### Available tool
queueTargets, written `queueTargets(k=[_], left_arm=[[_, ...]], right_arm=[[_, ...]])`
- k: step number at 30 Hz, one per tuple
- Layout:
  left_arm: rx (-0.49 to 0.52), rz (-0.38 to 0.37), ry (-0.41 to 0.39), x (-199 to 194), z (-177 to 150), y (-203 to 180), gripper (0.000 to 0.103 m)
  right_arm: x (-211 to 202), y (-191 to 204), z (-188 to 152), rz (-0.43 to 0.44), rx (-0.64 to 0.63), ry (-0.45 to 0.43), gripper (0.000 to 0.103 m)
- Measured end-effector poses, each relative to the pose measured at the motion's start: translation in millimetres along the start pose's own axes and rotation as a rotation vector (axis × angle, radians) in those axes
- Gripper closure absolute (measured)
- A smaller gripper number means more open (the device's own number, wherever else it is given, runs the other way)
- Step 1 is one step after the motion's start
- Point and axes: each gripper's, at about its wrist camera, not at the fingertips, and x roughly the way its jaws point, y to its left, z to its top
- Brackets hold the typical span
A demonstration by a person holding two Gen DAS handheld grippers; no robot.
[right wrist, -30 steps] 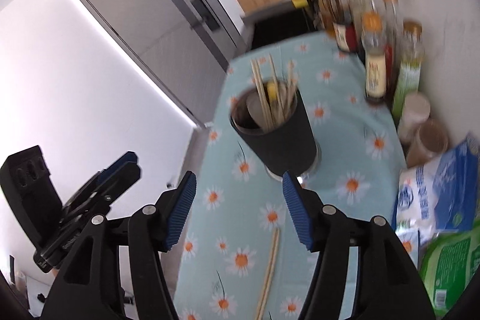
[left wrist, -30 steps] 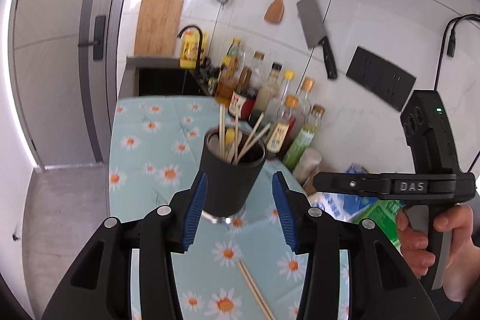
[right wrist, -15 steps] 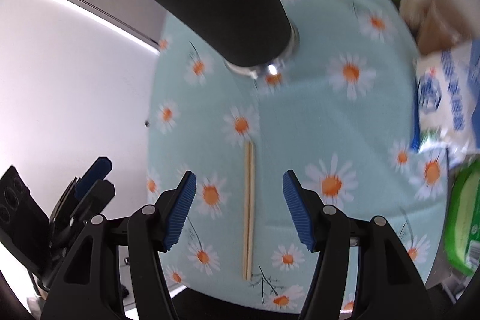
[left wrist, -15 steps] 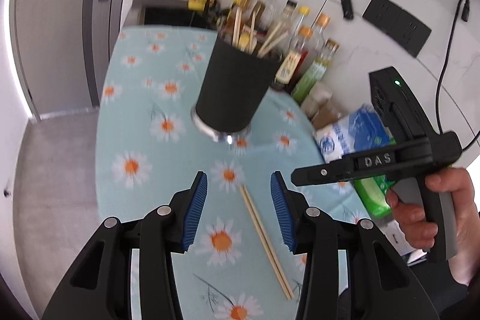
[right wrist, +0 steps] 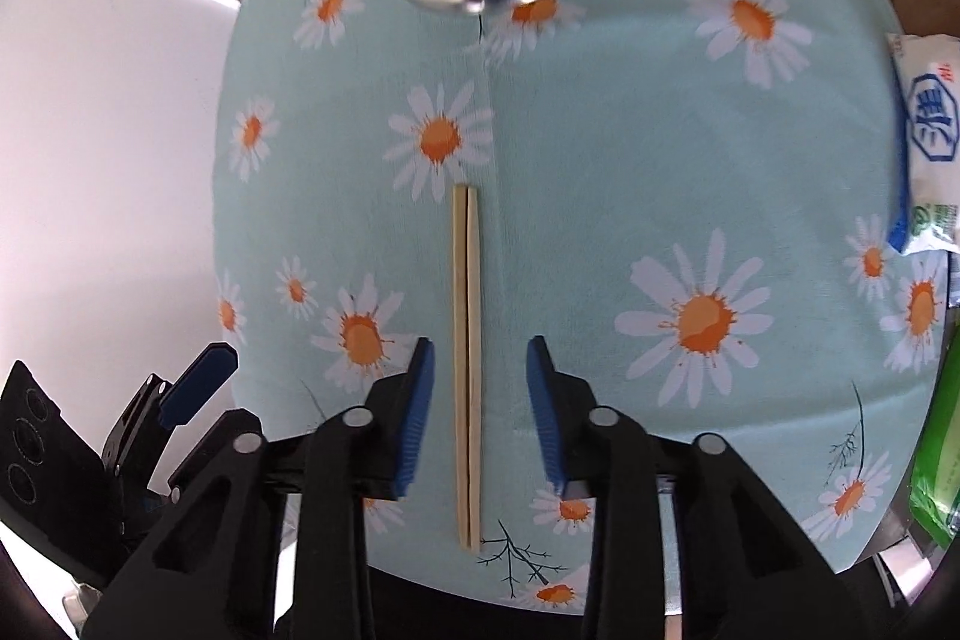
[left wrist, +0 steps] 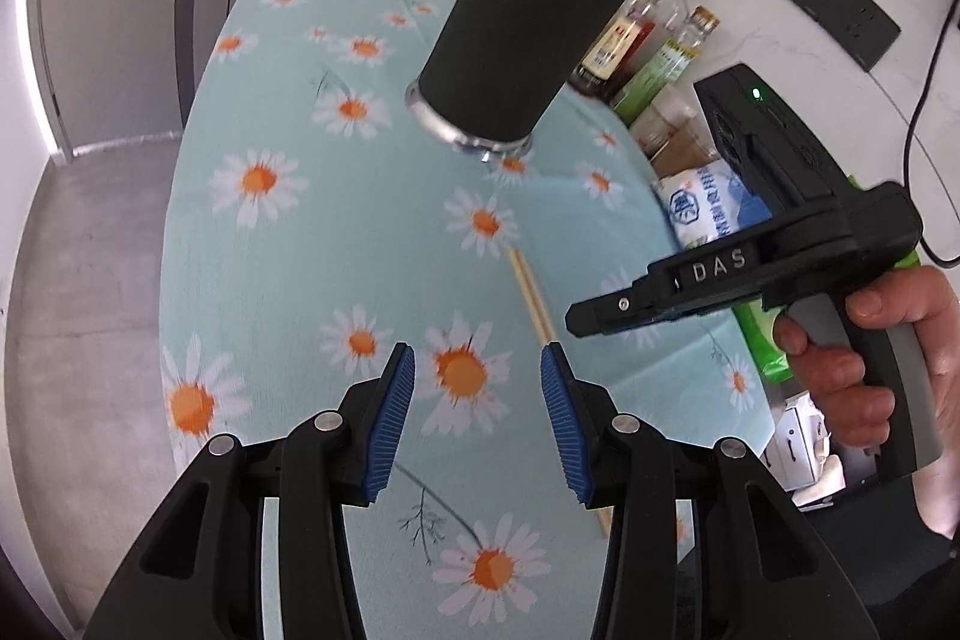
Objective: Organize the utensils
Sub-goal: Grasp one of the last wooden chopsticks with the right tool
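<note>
Right gripper [right wrist: 477,376] jaws apart astride pale wooden chopsticks [right wrist: 466,316], paired flat, parallel.

Tablecloth [right wrist: 600,148]: pale turquoise, printed with white daisies with orange centres and thin dark sprigs. Chopsticks [right wrist: 467,358]: light, natural wood tone. Utensil holder [left wrist: 510,40]: matt black with a silver metal base ring. Left gripper [left wrist: 477,382] and right gripper [right wrist: 478,370]: black frames with ribbed blue pads. Salt bag [right wrist: 927,130]: white with blue print.
</note>
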Motion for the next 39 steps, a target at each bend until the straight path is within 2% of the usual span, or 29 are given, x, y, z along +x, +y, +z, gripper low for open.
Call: queueTargets(k=[1, 4, 10, 20, 23, 28, 35, 39], left_arm=[[-0.001, -0.001, 0.009, 2.7, -1.9, 1.4, 0.064], [-0.004, -0.009, 0.025, 7.2, -7.1, 3.2, 0.066], [-0.013, -0.037, 0.036, 12.5, -10.1, 5.0, 0.066], [-0.018, -0.064, 0.053, 18.2, -5.9, 8.9, 0.066], [-0.023, -0.071, 0.064, 21.0, -5.7, 10.5, 0.066], [-0.020, -0.084, 0.064, 21.5, -4.4, 10.9, 0.066], [-0.031, -0.085, 0.059, 20.1, -5.7, 11.5, 0.066], [-0.039, -0.075, 0.064, 18.8, -7.8, 11.6, 0.066]], right_arm=[[3.8, 1.7, 1.8, -0.007, 0.001, 0.008, 0.079], [12.6, 4.0, 6.1, -0.033, 0.003, 0.026, 0.084], [19.4, 12.8, 10.7, -0.091, -0.025, 0.037, 0.088], [32.7, 38.2, 20.3, -0.184, -0.030, 0.049, 0.090], [31.8, 50.3, 12.9, -0.231, -0.033, 0.036, 0.090], [33.9, 60.8, 7.3, -0.312, -0.022, 0.029, 0.098], [38.8, 77.5, 1.6, -0.325, -0.036, 0.008, 0.099], [35.6, 64.6, -3.1, -0.288, -0.023, 0.008, 0.098]])
